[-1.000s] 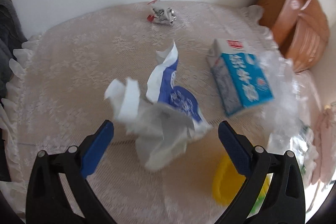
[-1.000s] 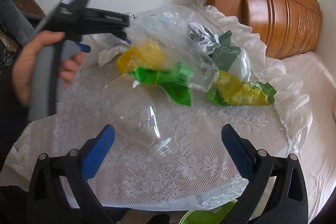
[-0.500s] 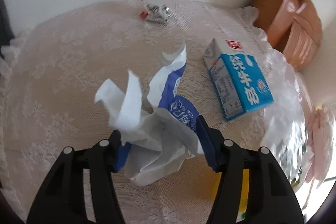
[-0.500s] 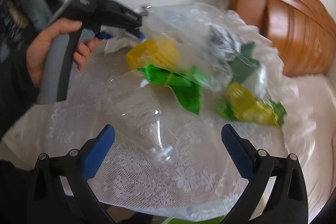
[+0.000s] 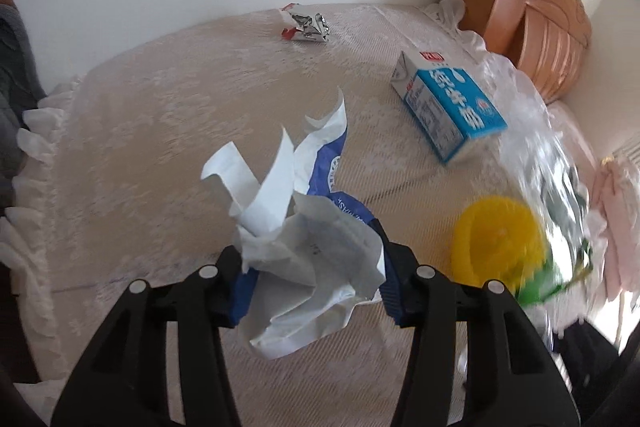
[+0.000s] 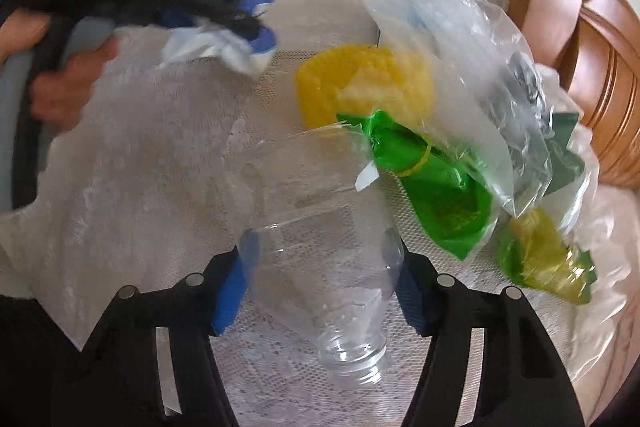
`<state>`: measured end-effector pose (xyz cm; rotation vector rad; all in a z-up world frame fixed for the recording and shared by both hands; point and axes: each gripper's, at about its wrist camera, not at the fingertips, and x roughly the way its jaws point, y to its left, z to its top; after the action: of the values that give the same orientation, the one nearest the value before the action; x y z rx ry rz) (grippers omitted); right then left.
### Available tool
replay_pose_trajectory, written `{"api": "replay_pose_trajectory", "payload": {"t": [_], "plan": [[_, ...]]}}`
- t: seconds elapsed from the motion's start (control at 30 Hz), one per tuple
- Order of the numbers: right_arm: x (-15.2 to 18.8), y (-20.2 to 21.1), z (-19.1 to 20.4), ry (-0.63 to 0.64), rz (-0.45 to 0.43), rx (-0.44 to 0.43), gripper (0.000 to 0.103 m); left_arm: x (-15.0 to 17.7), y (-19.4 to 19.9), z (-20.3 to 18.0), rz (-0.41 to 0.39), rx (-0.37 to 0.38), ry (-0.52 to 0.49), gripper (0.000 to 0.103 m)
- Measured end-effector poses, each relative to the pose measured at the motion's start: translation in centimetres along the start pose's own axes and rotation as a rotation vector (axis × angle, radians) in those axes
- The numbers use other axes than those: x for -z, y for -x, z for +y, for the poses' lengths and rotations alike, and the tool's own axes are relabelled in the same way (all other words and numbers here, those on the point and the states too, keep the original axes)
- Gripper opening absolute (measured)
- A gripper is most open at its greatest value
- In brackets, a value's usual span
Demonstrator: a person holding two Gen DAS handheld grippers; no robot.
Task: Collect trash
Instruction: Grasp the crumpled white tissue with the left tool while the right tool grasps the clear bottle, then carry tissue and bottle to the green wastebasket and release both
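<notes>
My left gripper (image 5: 312,279) is shut on a crumpled white and blue paper wrapper (image 5: 304,247) and holds it above the lace-covered table (image 5: 140,115). It also shows in the right wrist view (image 6: 256,35), at the top left, with the wrapper (image 6: 216,47) in it. My right gripper (image 6: 320,291) is shut on a clear plastic bottle (image 6: 324,267) lying on the table, mouth toward the camera. A blue milk carton (image 5: 448,111) and a crumpled foil wrapper (image 5: 306,27) lie farther back.
A clear plastic bag (image 6: 460,67), a yellow ribbed cup (image 6: 360,83), a green wrapper (image 6: 440,187) and a yellow-green wrapper (image 6: 548,259) lie at the table's right. A wooden headboard (image 6: 580,47) stands behind. The wall is close behind the table.
My left gripper closed on the paper wrapper and lifted it. My right gripper moved forward and closed on the clear bottle.
</notes>
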<state>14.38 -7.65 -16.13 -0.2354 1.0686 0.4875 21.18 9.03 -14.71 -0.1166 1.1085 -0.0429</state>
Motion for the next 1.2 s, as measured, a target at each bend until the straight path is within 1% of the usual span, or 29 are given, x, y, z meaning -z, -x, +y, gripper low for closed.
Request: {"api": "replay_pose_trajectory", "payload": {"t": [0.23,0.33,0.47,0.6,0.7,0.77,0.8,0.87,1.03,1.13,1.2], "plan": [[1.2,2.3,-1.1,-0.208,-0.051,-0.086,0.064,3.5,4.7,-0.2,-0.042,0.018,-0.121,0.05],[2.5,3.9,-1.1,-0.291,-0.084,-0.114,0.064,4.6,6.2,-1.1,-0.053,0.051,-0.153,0.05],[4.3,5.9,-0.9,-0.362,-0.114,-0.112,0.064,5.5,7.9,-2.5,-0.074,0.108,-0.179,0.05],[6.4,8.2,-2.1,-0.448,-0.153,-0.097,0.064,6.4,9.5,-4.3,-0.091,0.141,-0.236,0.05],[9.3,10.6,-3.6,-0.527,-0.182,-0.053,0.064,7.7,10.7,-6.5,-0.093,0.179,-0.302,0.05],[11.9,12.5,-4.5,-0.585,-0.196,0.004,0.064,8.6,11.2,-8.4,-0.086,0.212,-0.356,0.05],[13.1,13.2,-5.1,-0.615,-0.201,0.03,0.064,9.3,11.5,-9.8,-0.081,0.235,-0.401,0.05],[16.9,15.3,-6.4,-0.703,-0.215,0.102,0.064,10.7,12.0,-12.4,-0.075,0.276,-0.484,0.05],[25.3,19.6,-8.5,-0.898,-0.226,0.254,0.064,15.1,13.4,-20.2,-0.045,0.418,-0.713,0.05],[30.7,22.0,-8.9,-1.012,-0.226,0.353,0.064,17.7,14.1,-24.6,-0.027,0.494,-0.833,0.05],[33.4,23.1,-8.7,-1.07,-0.222,0.406,0.064,19.6,14.3,-27.4,-0.002,0.541,-0.906,0.05]]}}
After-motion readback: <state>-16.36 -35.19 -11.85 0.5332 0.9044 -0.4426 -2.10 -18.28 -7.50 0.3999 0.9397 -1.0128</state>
